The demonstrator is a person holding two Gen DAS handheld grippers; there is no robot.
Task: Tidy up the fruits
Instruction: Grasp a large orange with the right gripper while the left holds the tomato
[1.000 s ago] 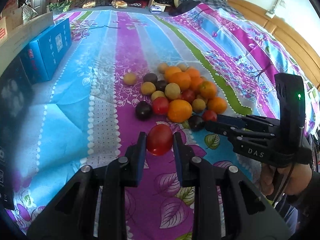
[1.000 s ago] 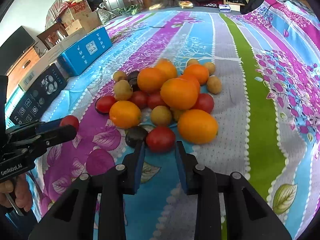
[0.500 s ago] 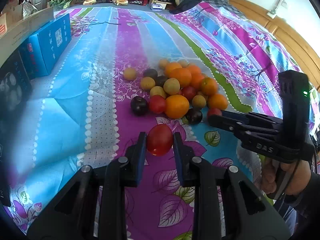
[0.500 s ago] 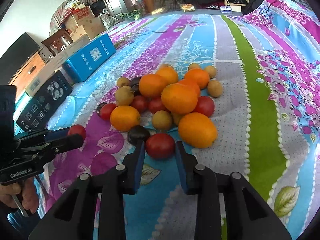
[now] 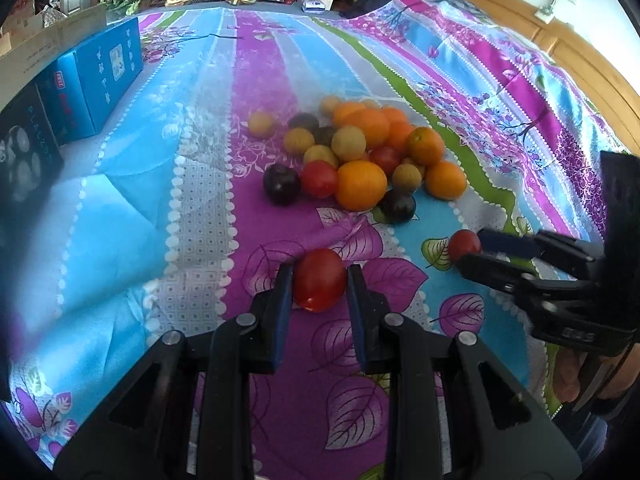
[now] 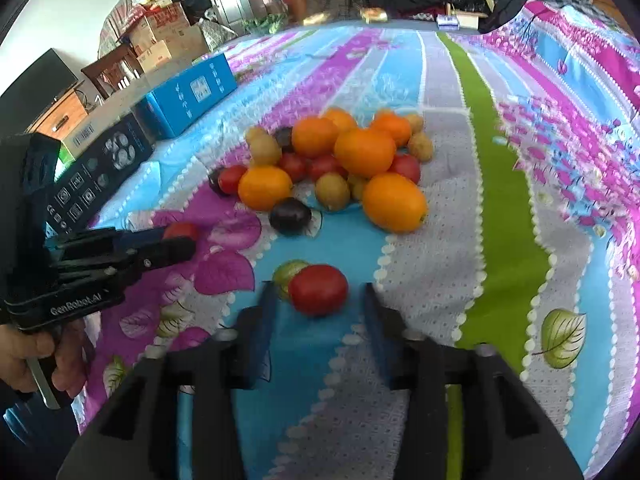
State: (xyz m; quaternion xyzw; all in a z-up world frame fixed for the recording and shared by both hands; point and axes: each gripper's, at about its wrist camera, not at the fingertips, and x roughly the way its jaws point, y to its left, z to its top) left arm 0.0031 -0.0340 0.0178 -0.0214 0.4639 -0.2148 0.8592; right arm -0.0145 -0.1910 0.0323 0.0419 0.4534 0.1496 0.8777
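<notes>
I have a red tomato (image 5: pixel 319 279) clamped between the pads of my left gripper (image 5: pixel 320 280), lifted a little above the striped bedspread (image 5: pixel 200 216) on the near side of the fruit pile (image 5: pixel 360 160). My right gripper (image 6: pixel 318 300) stands with its jaws apart around a second red tomato (image 6: pixel 318 289), which sits on the blue stripe with clear gaps to both fingers (image 6: pixel 264 312); I cannot tell whether it rests fully on the cloth or is just settling there. The pile itself, oranges (image 6: pixel 365 151), small yellow fruits, dark plums (image 6: pixel 290 216) and more tomatoes, sits toward the middle of the bedspread, apart from both of my tomatoes. A blue box (image 6: pixel 188 98) and a dark box (image 6: pixel 96 172) lie along the bedspread's left edge.

I judge I am pulling tomatoes out of the heap to start a group of their own, with most of the sorting left.

The risks: the bedspread is soft and creased, so the loose tomato could roll away from the spot, most likely back toward the pile. If I nudge it with a finger while backing the right gripper out, that would set it off. The left tomato is soft-skinned; squeezing harder could split it, and letting it go from a height could make it bounce and wander. My two grippers are near each other, so crossing paths could knock either fruit.
</notes>
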